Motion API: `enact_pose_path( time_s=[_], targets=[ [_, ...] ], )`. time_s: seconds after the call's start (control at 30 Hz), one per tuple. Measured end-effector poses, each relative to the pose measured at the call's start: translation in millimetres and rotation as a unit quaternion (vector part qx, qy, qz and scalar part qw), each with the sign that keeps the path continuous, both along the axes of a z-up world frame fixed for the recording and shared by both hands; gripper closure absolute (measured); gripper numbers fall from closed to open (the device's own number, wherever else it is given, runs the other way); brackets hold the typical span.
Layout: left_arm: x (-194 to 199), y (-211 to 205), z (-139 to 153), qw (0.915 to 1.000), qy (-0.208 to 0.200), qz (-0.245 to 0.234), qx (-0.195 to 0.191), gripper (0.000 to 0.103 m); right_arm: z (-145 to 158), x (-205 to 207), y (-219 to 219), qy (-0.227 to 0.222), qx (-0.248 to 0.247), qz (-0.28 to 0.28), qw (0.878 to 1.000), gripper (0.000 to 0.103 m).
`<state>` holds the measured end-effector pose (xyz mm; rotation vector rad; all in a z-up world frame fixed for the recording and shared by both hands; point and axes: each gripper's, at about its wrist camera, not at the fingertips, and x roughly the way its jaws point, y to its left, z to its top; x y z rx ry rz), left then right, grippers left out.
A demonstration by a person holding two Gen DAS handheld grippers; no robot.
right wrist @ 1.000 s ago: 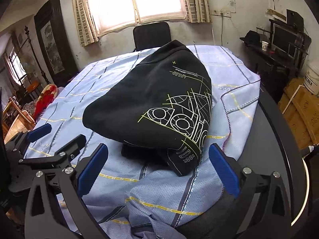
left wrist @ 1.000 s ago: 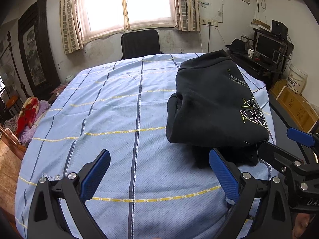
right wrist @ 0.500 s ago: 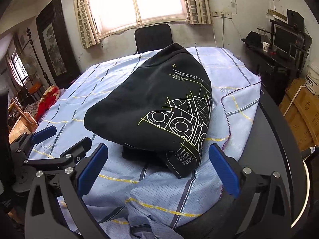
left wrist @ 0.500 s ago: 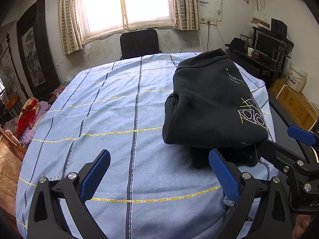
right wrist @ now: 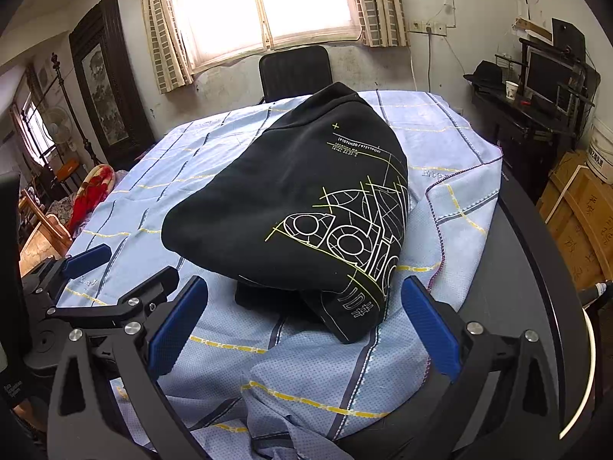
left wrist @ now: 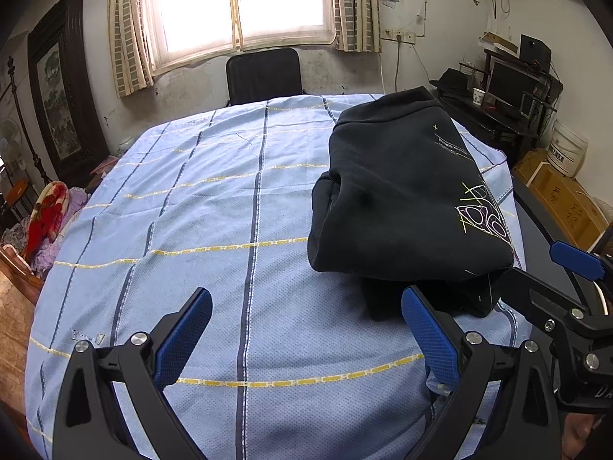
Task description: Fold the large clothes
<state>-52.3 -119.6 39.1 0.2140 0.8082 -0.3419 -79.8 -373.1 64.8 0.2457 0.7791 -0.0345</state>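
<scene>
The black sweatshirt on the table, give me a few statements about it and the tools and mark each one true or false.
1. The black sweatshirt lies folded on the blue checked cloth. True.
2. The left tool is shut on the sweatshirt. False: it is open, holding nothing, over bare cloth.
3. The right tool is open, short of the sweatshirt's near edge. True.
4. The sweatshirt's print is red. False: it is yellow and white line work.
5. A black chair stands at the far side of the table, below the window. True.
</scene>
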Motion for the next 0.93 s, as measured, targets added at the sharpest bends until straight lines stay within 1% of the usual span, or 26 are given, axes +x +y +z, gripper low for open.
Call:
enact_pose_path(
  time_s=[0.07, 0.17, 0.27, 0.4, 0.53, 0.63, 0.93],
  targets=[
    [-1.0, -1.4, -0.9, 1.0, -0.004, -0.003, 0.004, 0.004, -0.3, 0.3, -0.2, 0.001, -0.001, -0.001, 1.0, 0.005],
    [-3.5, -2.3, 0.4, 0.9997, -0.021, 0.002, 0.011, 0.004, -0.4, 0.5, 0.8, 0.001, -0.001, 0.0, 1.0, 0.005],
    [-2.2, -3.1, -0.6, 0.9998, -0.016, 0.002, 0.015, 0.004, -0.5, 0.7, 1.0, 0.001, -0.002, 0.0, 1.0, 0.005],
    [-7.6, -9.7, -2.5, 0.9994, -0.021, -0.01, 0.026, 0.003, -0.4, 0.3, 2.4, 0.002, -0.001, 0.002, 1.0, 0.005],
    [-15.3, -15.8, -0.2, 0.9985, -0.036, -0.019, 0.036, 0.003, 0.1, 0.6, 5.7, 0.001, -0.004, 0.007, 1.0, 0.005],
    [-15.9, -15.6, 0.6, 0.9986, -0.035, -0.023, 0.031, 0.003, 0.1, 0.8, 6.5, 0.001, -0.005, 0.007, 1.0, 0.005],
    [-9.8, -8.1, 1.5, 0.9996, -0.021, -0.011, 0.016, 0.003, 1.4, -0.9, 2.2, -0.003, 0.001, -0.003, 1.0, 0.005]
  ],
)
